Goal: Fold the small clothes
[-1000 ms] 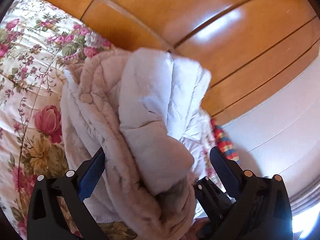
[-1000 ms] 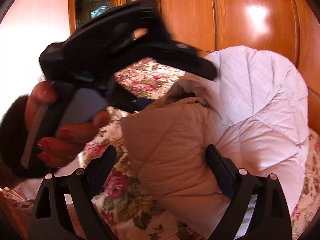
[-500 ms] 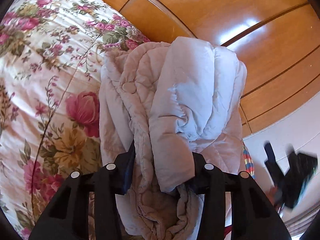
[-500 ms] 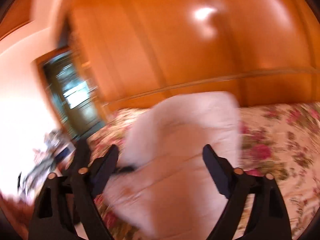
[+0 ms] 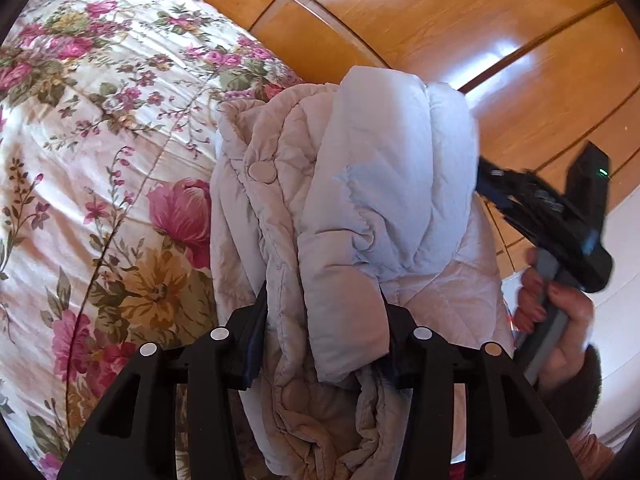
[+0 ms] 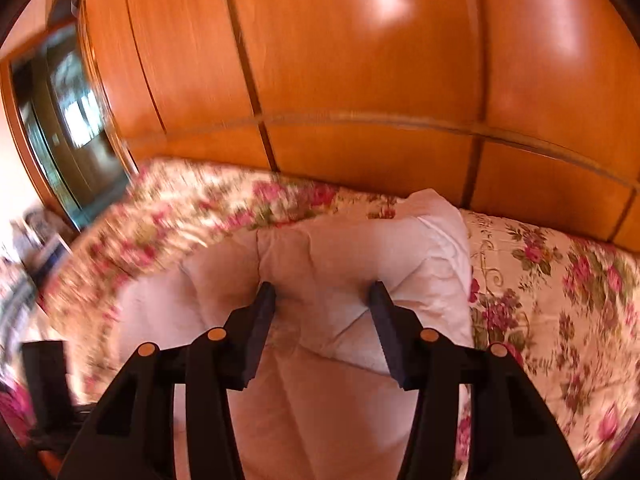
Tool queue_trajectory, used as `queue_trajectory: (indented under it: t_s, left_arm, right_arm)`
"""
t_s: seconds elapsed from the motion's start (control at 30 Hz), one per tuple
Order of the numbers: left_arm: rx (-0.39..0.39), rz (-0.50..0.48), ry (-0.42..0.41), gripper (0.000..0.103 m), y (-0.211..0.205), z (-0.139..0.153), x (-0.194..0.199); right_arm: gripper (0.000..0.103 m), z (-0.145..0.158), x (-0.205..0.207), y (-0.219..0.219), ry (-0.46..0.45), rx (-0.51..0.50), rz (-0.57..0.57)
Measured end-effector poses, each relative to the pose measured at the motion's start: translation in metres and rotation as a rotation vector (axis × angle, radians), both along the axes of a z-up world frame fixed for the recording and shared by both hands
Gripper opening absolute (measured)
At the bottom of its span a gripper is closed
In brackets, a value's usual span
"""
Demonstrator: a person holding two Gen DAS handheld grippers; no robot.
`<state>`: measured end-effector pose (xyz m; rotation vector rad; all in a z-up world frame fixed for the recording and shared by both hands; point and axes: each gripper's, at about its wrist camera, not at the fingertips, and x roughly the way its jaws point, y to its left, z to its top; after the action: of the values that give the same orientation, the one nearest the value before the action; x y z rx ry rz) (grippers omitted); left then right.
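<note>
Left gripper (image 5: 322,320): fingers (image 5: 256,344) clamped on a thick bunch of the quilted jacket (image 5: 352,208), fabric pressed against both pads. Log of motion: jaws easing slightly apart, cloth between them and bulging over both sides.

Jacket, left wrist view: pale, padded, gathered into a tall bundle rising from the fingers. Beige lining side to the left with a round snap button (image 5: 260,172); whiter outer shell folded over on the right. Lower end hangs crumpled below the fingers.

Right gripper (image 6: 322,312): fingers (image 6: 260,320) partway apart and closing, a fold of the same jacket (image 6: 328,280) lying between them. The view is blurred; whether the pads press the cloth I cannot tell. In the left wrist view this gripper (image 5: 540,208) sits at the jacket's right edge, held by a hand (image 5: 560,312) with a dark fuzzy sleeve cuff.

Outward: the jacket rests on a bed covered by a floral bedspread (image 5: 100,160), cream with pink roses and green leaves. In the right wrist view the bedspread (image 6: 560,280) spreads to both sides of the jacket.

Behind the bed: glossy orange-brown wooden wardrobe panels (image 6: 360,80) with dark seams and window glare. Far left of the right wrist view, a dark doorway (image 6: 68,120), blurred.

No containers in sight.
</note>
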<state>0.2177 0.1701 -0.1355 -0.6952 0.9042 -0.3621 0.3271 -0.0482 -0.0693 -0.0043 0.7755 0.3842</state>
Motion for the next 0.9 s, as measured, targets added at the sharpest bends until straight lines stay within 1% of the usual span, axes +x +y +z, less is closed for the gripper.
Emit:
queue_trajectory:
  t_s: [0.1,0.17,0.27,0.33,0.4,0.47,0.57,0.67,0.73,0.77,0.8,0.87,0.9]
  left_arm:
    - [-0.016,0.024,0.012,0.049,0.006,-0.005,0.001]
    - [-0.01,0.04,0.014,0.05,0.008,-0.006,0.003]
    - [0.045,0.042,0.002,0.054,0.004,-0.006,0.009]
    - [0.073,0.04,-0.005,0.057,0.001,-0.007,0.011]
    - [0.081,0.043,-0.009,0.058,0.0,-0.009,0.01]
    - [0.089,0.045,-0.011,0.059,0.0,-0.01,0.009]
    - [0.09,0.063,-0.027,0.059,0.001,-0.001,0.001]
    - [0.037,0.099,-0.062,0.059,0.011,0.019,-0.015]
    - [0.049,0.125,-0.102,0.059,0.015,0.036,-0.021]
    - [0.057,0.132,-0.137,0.059,0.016,0.048,-0.023]
    - [0.071,0.134,-0.192,0.059,0.014,0.065,-0.027]
    - [0.103,0.105,-0.27,0.059,0.002,0.091,-0.029]
    - [0.127,0.077,-0.279,0.059,-0.007,0.097,-0.026]
  right_arm:
    - [0.053,-0.035,0.018,0.017,0.053,-0.081,-0.003]
    - [0.054,-0.047,0.022,0.023,0.044,-0.116,-0.012]
    - [0.056,-0.063,0.027,0.028,0.012,-0.172,-0.021]
    - [0.056,-0.069,0.03,0.023,0.011,-0.159,-0.028]
    - [0.056,-0.07,0.028,0.02,0.0,-0.151,-0.033]
    - [0.056,-0.069,0.023,0.022,-0.026,-0.165,-0.038]
    - [0.056,-0.068,0.019,0.024,-0.053,-0.182,-0.037]
    - [0.056,-0.067,0.017,0.022,-0.059,-0.171,-0.038]
    - [0.056,-0.068,0.016,0.017,-0.067,-0.145,-0.041]
    - [0.056,-0.068,0.016,0.016,-0.067,-0.137,-0.042]
    - [0.056,-0.069,0.016,0.016,-0.066,-0.136,-0.041]
    - [0.056,-0.069,0.017,0.017,-0.065,-0.14,-0.041]
    - [0.056,-0.069,0.017,0.017,-0.065,-0.14,-0.041]
